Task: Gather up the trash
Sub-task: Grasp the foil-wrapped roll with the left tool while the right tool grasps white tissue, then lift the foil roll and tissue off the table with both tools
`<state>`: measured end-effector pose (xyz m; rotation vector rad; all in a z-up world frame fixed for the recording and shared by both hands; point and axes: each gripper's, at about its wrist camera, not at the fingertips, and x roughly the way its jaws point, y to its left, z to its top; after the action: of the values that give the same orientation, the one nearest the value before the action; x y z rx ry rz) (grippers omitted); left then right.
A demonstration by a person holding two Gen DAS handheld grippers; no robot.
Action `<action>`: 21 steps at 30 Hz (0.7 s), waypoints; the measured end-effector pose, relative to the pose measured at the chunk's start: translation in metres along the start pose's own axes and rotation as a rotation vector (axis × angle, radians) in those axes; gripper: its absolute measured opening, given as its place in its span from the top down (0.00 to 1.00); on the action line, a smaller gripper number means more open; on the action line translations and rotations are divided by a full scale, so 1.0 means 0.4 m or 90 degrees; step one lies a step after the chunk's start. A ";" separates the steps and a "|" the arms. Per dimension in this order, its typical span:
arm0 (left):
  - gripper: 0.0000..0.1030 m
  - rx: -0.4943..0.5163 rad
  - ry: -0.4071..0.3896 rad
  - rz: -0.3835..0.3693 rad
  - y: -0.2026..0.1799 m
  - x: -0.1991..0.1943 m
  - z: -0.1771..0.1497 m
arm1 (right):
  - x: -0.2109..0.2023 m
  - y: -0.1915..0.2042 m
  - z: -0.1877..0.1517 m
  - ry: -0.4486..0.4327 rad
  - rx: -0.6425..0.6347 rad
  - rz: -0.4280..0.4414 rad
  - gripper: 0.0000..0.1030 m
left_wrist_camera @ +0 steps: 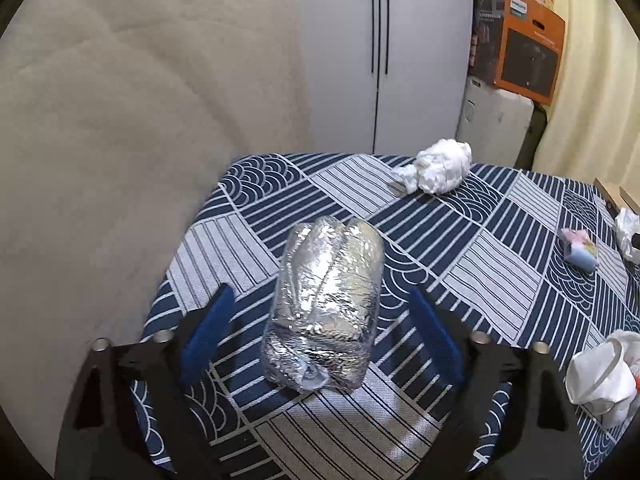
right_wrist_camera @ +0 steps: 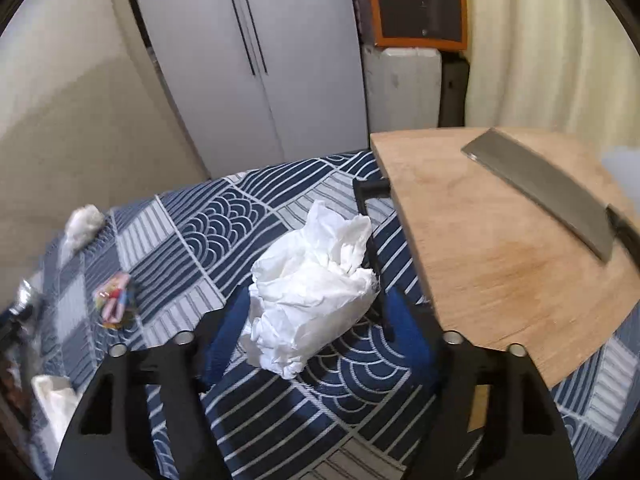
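A crumpled foil-wrapped bundle [left_wrist_camera: 326, 304] lies on the blue patterned tablecloth [left_wrist_camera: 500, 248] between the blue fingers of my left gripper [left_wrist_camera: 322, 300], which is open around it with gaps on both sides. A crumpled white paper wad [right_wrist_camera: 310, 292] lies between the fingers of my right gripper [right_wrist_camera: 316, 304]; the fingers stand close to its sides, still open. Another white tissue wad [left_wrist_camera: 440, 166] lies at the far edge, also in the right wrist view [right_wrist_camera: 84, 222]. A small pink wrapper [left_wrist_camera: 580, 252] lies mid-table, also in the right wrist view [right_wrist_camera: 114, 300].
A wooden cutting board [right_wrist_camera: 500, 256] with a cleaver [right_wrist_camera: 540, 192] on it sits right of the paper wad. A white crushed cup and bag [left_wrist_camera: 604, 376] lie at the table's right. Behind the table stand a white cabinet [left_wrist_camera: 380, 52], an orange box [left_wrist_camera: 528, 52] and a curtain.
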<state>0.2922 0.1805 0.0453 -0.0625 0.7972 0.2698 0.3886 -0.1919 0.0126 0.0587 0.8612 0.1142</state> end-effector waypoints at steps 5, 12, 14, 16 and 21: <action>0.45 0.000 0.013 -0.006 0.007 0.006 -0.002 | 0.003 0.021 -0.005 0.015 -0.019 0.037 0.64; 0.45 0.005 0.008 -0.005 0.009 -0.011 -0.007 | -0.015 0.044 -0.008 0.007 -0.038 0.037 0.66; 0.45 0.011 0.003 -0.004 0.004 -0.018 -0.008 | -0.020 0.046 -0.011 0.004 -0.044 0.037 0.66; 0.45 0.020 -0.004 0.000 -0.004 -0.027 -0.011 | -0.031 0.050 -0.016 0.001 -0.049 0.038 0.66; 0.45 0.045 -0.018 -0.006 -0.027 -0.050 -0.019 | -0.069 0.066 -0.019 -0.012 -0.063 0.042 0.66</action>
<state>0.2764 0.1648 0.0540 0.0048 0.7779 0.2329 0.3630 -0.1692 0.0309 -0.0038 0.8338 0.2175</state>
